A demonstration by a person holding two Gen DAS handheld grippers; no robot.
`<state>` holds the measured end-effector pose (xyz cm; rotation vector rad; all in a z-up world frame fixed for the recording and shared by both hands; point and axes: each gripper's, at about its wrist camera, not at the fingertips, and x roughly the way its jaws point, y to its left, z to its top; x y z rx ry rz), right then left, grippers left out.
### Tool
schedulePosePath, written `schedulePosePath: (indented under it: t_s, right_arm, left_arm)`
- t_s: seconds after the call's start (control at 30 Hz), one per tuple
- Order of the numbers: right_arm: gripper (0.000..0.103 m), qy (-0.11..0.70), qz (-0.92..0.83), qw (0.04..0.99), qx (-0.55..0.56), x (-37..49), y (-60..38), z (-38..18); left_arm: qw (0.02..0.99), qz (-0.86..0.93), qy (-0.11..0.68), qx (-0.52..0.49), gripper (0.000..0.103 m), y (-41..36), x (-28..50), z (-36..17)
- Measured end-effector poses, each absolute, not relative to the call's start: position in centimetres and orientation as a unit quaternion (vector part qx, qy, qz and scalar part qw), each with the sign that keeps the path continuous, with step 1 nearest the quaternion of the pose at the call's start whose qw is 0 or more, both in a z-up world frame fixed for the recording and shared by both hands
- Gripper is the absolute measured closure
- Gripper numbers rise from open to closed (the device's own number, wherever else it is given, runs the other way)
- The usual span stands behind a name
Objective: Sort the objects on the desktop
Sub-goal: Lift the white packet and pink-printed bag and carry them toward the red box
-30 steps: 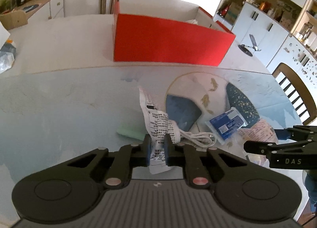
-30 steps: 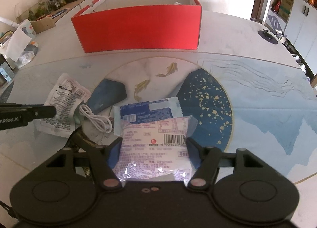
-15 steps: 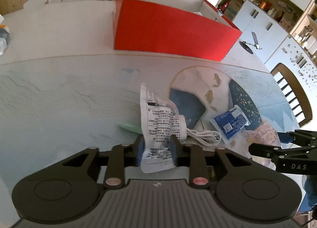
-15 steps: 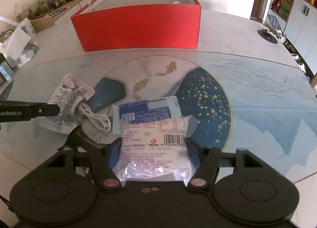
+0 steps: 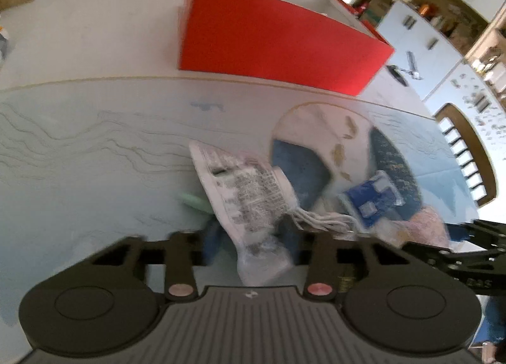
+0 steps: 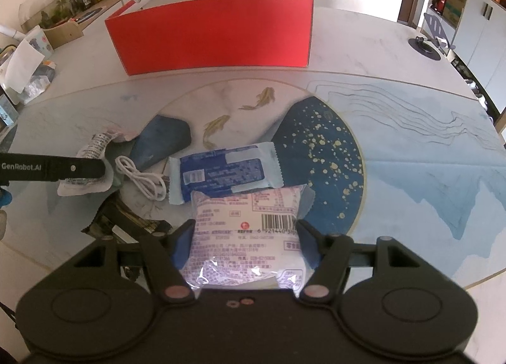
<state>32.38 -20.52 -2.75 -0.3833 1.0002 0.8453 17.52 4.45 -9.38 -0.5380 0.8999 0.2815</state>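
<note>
Straddling the white printed sachet (image 5: 249, 196), the left gripper (image 5: 253, 240) has just been opening; its jaws now stand narrowly apart, the sachet loose between them and lying on the table (image 5: 95, 155) near its front edge. Right gripper (image 6: 245, 237) sits wide around the pink barcoded snack pack (image 6: 246, 231), pads at its sides; whether they press, I cannot tell. Red box (image 6: 212, 38) waits toward the far edge. Risk: the white USB cable (image 6: 142, 177) just beside the sachet could snag on a re-grasp, and the slick film could slip.
</note>
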Motion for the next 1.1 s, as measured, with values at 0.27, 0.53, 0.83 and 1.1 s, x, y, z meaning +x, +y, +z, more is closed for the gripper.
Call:
schedulePosePath:
  t_s: [0.27, 0.53, 0.83, 1.1]
  right_arm:
    - [0.036, 0.457, 0.393, 0.777, -0.180, 32.6, -20.6, -2.4]
    - [0.036, 0.446, 0.401, 0.779, -0.182, 32.7, -20.7, -1.2]
    - [0.036, 0.423, 0.418, 0.781, -0.191, 32.5, -20.6, 1.4]
    - [0.036, 0.399, 0.435, 0.782, -0.200, 32.7, -19.9, 4.8]
  left_arm:
    - [0.870, 0.133, 0.412, -0.234, 0.084, 3.3, 17.4, -8.1]
    - [0.883, 0.132, 0.393, -0.220, 0.084, 2.3, 16.4, -6.4]
    - [0.896, 0.120, 0.369, -0.217, 0.084, 1.3, 15.7, -3.1]
    - [0.908, 0.113, 0.344, -0.209, 0.084, 0.8, 15.9, 0.1]
